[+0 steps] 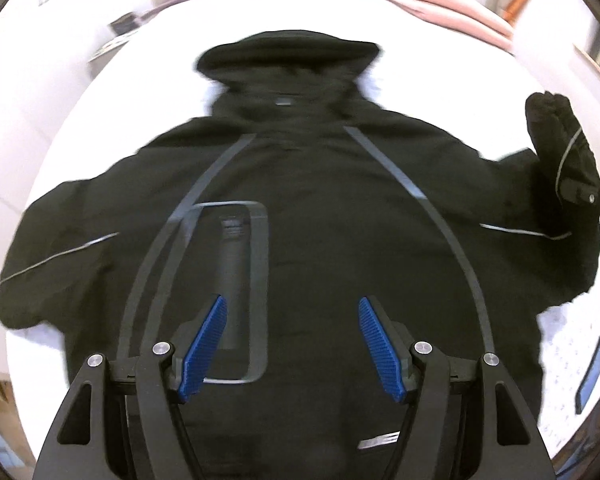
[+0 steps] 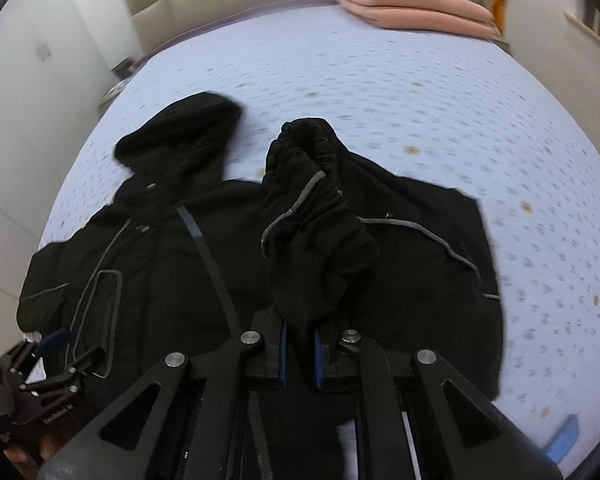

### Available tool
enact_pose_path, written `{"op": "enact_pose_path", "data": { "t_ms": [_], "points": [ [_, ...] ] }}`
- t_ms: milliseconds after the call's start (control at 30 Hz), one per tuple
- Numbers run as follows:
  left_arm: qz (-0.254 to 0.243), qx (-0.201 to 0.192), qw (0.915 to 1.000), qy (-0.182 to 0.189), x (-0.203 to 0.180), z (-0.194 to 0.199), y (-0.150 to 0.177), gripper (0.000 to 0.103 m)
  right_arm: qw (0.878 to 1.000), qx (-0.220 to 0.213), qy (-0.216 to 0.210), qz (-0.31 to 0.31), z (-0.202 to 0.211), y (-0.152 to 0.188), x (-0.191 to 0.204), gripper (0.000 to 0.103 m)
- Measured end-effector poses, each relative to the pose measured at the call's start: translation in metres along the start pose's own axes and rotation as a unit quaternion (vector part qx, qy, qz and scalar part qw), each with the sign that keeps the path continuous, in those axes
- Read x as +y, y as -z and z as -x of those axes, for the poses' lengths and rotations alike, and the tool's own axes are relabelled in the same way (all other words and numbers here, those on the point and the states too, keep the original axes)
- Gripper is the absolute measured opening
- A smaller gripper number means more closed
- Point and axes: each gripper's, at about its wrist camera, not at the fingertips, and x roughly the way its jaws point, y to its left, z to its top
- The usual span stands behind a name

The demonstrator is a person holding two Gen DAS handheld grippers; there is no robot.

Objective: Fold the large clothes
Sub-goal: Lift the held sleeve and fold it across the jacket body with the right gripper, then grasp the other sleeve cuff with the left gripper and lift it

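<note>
Right wrist view: a black jacket (image 2: 204, 248) is spread on the bed (image 2: 420, 92); its sleeve (image 2: 312, 216) is clamped in the right tool (image 2: 299, 354); the left tool (image 1: 290, 344) is held wide, empty; folding the sleeve inward is judged next.

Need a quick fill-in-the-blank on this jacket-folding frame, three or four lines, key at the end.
1. The black jacket lies spread on the ____.
2. The right gripper has its jaws shut on the jacket's ____.
3. The left gripper has its jaws ____, with nothing between them.
4. The folded blanket at the far edge of the bed is ____ in colour.

Missing words: bed; sleeve; open; pink
</note>
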Motion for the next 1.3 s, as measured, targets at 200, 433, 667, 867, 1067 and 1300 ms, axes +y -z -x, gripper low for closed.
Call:
{"op": "enact_pose_path", "data": {
  "t_ms": [200, 433, 667, 867, 1067, 1300],
  "points": [
    [0.037, 0.005, 0.999, -0.024, 0.081, 0.002, 0.006, 0.07, 0.999, 0.016, -0.02, 0.029, -0.038, 0.002, 0.113, 0.012],
    [0.073, 0.017, 0.9964, -0.041, 0.147, -0.008, 0.015, 0.07, 0.995, 0.048, -0.057, 0.073, -0.086, 0.017, 0.217, 0.012],
    [0.096, 0.026, 0.9941, -0.043, 0.18, -0.02, 0.022, 0.07, 0.987, 0.077, -0.091, 0.109, -0.129, 0.034, 0.309, 0.012],
    [0.111, 0.036, 0.9923, -0.042, 0.197, -0.032, 0.023, 0.07, 0.98, 0.141, -0.072, 0.121, -0.175, 0.052, 0.33, 0.017],
    [0.103, 0.039, 0.9937, -0.019, 0.196, -0.037, 0.014, 0.07, 0.973, 0.141, -0.134, 0.126, -0.147, 0.047, 0.33, 0.03],
    [0.081, 0.025, 0.9937, 0.074, 0.168, -0.042, -0.018, 0.07, 0.992, 0.05, -0.087, 0.077, -0.064, 0.032, 0.238, 0.041]
  ]
}}
